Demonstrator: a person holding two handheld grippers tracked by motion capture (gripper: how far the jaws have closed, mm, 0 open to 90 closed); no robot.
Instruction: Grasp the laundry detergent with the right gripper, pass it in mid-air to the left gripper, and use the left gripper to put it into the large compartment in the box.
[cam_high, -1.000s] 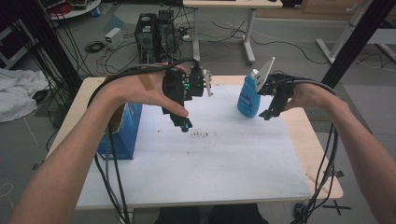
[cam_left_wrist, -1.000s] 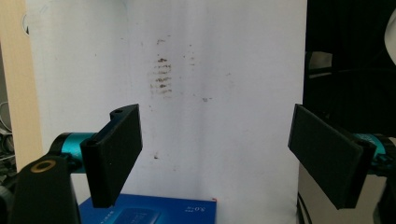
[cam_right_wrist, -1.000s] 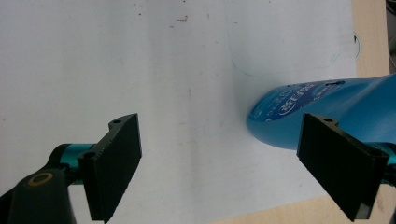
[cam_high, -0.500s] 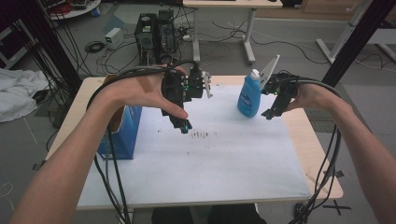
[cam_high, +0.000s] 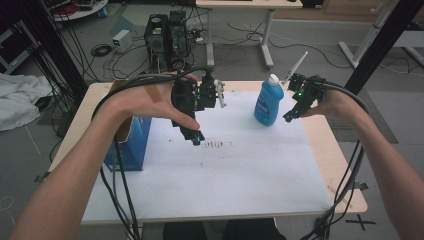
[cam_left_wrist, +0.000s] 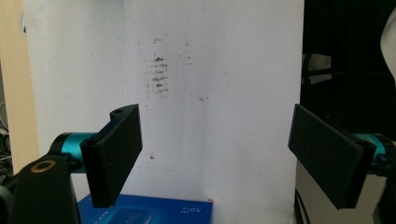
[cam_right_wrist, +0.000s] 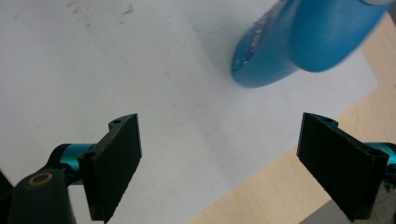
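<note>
Tools (cam_high: 197, 136) (cam_high: 290, 116) gape, empty, beside blue bottle (cam_high: 265, 101).

We are seeing dim, soft overhead light, the white sheet (cam_high: 240, 170) glaring palely and the blue bottle (cam_right_wrist: 303, 42) blurring up close.

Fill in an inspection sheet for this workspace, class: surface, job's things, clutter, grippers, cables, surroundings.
Surface: white sheet on a wooden table, with dark smudges near its middle.
Job's things: blue bottle, upright, white cap; blue box at the table's left edge.
Clutter: nothing seen.
Grippers: left hand-held gripper open above the smudges; right hand-held gripper open, beside the bottle, not touching.
Cables: black cables trail along both forearms and off the table's near edge.
Surroundings: computer tower, loose floor cables, desk legs, white cloth.
</note>
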